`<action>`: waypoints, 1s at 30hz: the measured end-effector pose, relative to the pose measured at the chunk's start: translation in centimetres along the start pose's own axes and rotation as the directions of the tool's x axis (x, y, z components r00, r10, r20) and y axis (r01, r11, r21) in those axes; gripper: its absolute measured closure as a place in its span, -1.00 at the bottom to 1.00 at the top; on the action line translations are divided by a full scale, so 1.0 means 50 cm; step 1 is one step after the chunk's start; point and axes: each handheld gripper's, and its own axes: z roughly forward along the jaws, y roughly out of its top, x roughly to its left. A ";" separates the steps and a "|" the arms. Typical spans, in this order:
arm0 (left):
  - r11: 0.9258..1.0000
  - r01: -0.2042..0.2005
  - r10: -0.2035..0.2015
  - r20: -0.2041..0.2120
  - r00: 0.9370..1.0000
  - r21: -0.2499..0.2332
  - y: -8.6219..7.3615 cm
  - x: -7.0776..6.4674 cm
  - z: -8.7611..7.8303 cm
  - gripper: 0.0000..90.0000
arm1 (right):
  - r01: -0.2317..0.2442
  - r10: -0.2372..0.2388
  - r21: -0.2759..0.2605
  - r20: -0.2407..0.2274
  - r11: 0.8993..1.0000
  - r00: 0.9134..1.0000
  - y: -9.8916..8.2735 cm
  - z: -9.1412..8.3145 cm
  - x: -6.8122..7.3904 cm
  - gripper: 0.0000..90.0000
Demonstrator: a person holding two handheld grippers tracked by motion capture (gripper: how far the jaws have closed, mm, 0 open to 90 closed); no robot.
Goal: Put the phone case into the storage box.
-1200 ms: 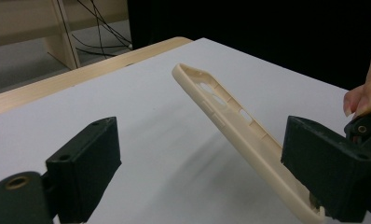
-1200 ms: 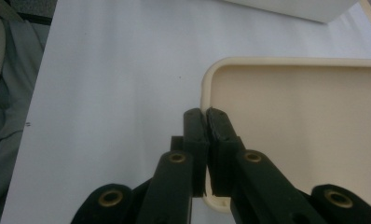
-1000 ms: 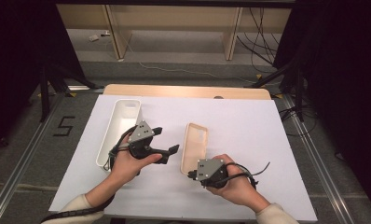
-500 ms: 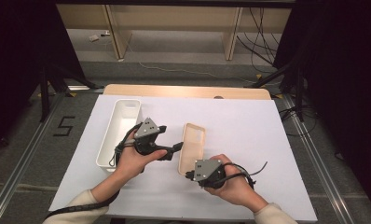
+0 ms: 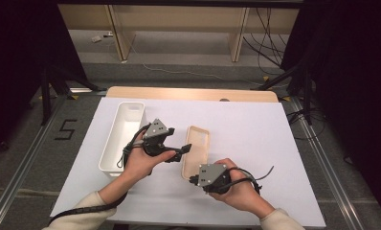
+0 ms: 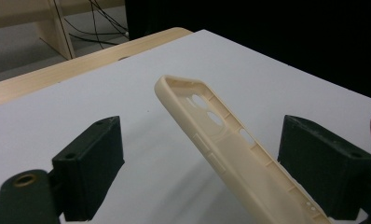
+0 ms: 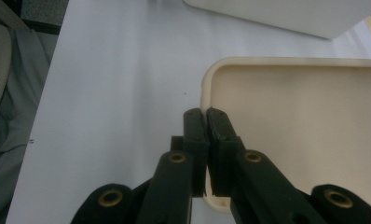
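The right gripper (image 7: 206, 116) is clamped on the near rim of the cream phone case (image 5: 196, 149), tilting it off the white worktop (image 5: 255, 129); the left gripper (image 6: 216, 158), jaws wide apart, straddles it; next, close on its side edges

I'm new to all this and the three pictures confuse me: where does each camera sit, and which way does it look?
High view: above the person's side, looking forward and down at the white table; both forearms show.
Left gripper view: on the left hand-held gripper, looking between its open black jaws at the tilted beige plastic phone case.
Right gripper view: on the right hand-held gripper, shut on the case's rim.
All views share the case.
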 end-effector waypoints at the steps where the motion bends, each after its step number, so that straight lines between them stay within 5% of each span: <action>1: 1.000 0.006 -0.006 -0.002 1.000 0.001 0.000 0.000 0.003 -0.69 | 0.000 0.000 -0.001 0.000 1.000 1.000 0.001 0.000 0.000 0.96; 30: 0.994 0.068 -0.069 0.019 0.997 0.081 -0.009 0.008 0.032 -0.50 | 0.028 -0.027 -0.018 0.005 0.999 1.000 0.013 -0.002 0.006 0.96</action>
